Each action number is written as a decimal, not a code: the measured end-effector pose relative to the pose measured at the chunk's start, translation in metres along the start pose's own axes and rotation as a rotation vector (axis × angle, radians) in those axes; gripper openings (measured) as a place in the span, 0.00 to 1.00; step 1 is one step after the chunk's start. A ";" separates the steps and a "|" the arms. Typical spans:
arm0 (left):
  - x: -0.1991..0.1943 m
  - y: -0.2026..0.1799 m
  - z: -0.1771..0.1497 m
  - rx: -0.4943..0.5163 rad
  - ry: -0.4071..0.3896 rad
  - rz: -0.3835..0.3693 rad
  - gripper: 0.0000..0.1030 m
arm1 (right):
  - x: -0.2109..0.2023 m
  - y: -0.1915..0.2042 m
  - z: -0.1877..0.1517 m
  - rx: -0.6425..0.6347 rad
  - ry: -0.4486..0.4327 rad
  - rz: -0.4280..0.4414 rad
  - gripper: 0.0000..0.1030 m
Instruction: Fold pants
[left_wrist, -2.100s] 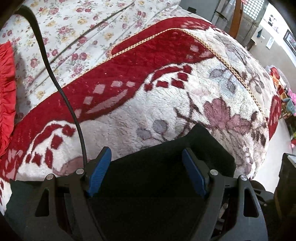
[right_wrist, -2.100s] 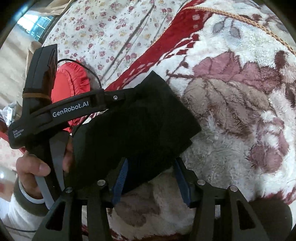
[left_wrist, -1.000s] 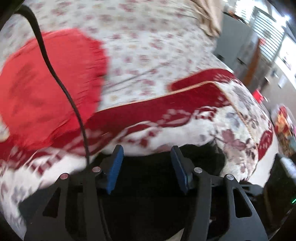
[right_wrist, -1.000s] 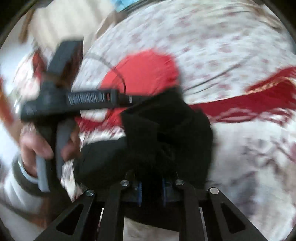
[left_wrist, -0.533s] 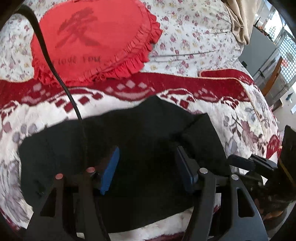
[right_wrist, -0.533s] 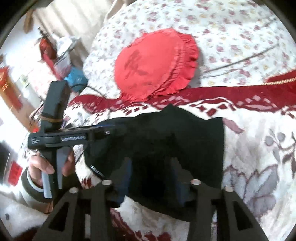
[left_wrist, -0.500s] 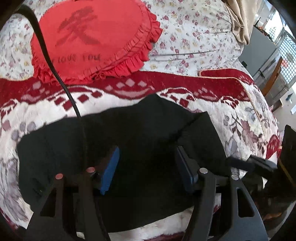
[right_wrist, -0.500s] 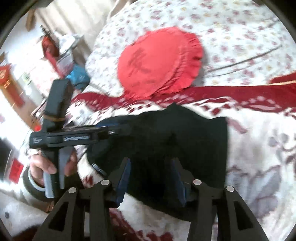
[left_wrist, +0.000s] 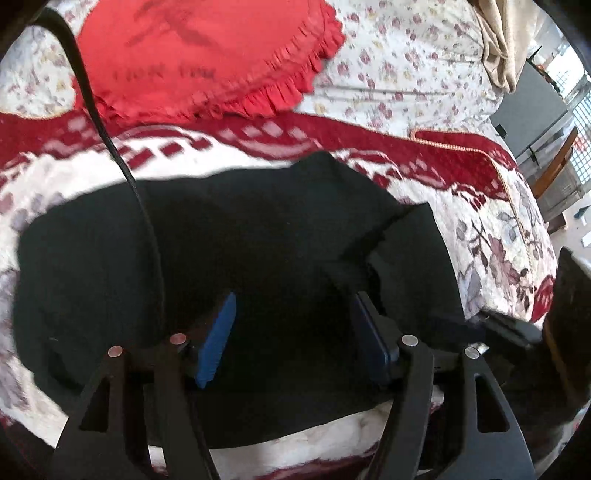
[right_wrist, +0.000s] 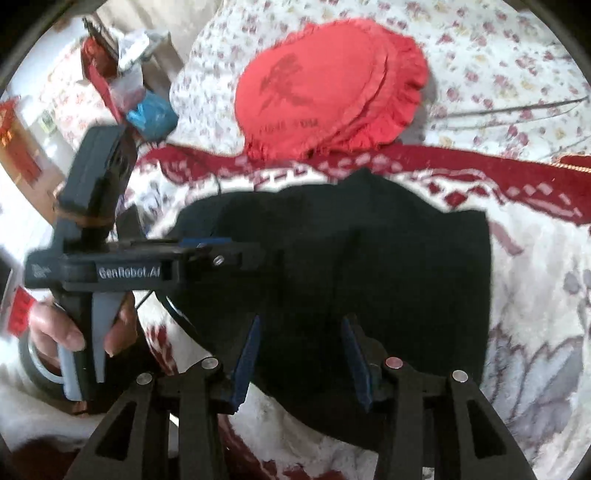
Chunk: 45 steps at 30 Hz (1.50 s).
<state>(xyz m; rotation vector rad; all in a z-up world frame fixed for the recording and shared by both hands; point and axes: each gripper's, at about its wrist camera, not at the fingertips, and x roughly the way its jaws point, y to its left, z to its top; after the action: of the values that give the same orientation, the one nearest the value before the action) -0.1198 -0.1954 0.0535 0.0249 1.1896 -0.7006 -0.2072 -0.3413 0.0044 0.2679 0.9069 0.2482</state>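
left gripper (left_wrist: 291, 332) released, hovering over pants (left_wrist: 221, 240) | pants folded dark on blanket (left_wrist: 498, 221), cushion (left_wrist: 207, 55) at 12 o'clock | right gripper (right_wrist: 301, 354) released at 6 o'clock edge | judged: raised flap at 3 o'clock to be flattened, edges aligned
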 end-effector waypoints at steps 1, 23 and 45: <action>0.004 -0.005 0.000 0.009 -0.003 -0.008 0.63 | 0.004 0.000 -0.003 0.002 0.009 0.013 0.42; -0.013 0.009 0.024 0.018 -0.069 -0.009 0.33 | 0.014 0.022 0.000 -0.029 0.004 0.096 0.26; 0.013 -0.061 0.016 0.148 -0.076 -0.106 0.19 | -0.019 -0.058 -0.001 0.189 -0.118 -0.072 0.41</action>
<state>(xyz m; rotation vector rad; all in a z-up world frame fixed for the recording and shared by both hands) -0.1354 -0.2562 0.0690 0.0584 1.0701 -0.8751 -0.2134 -0.4015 -0.0010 0.4201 0.8221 0.0791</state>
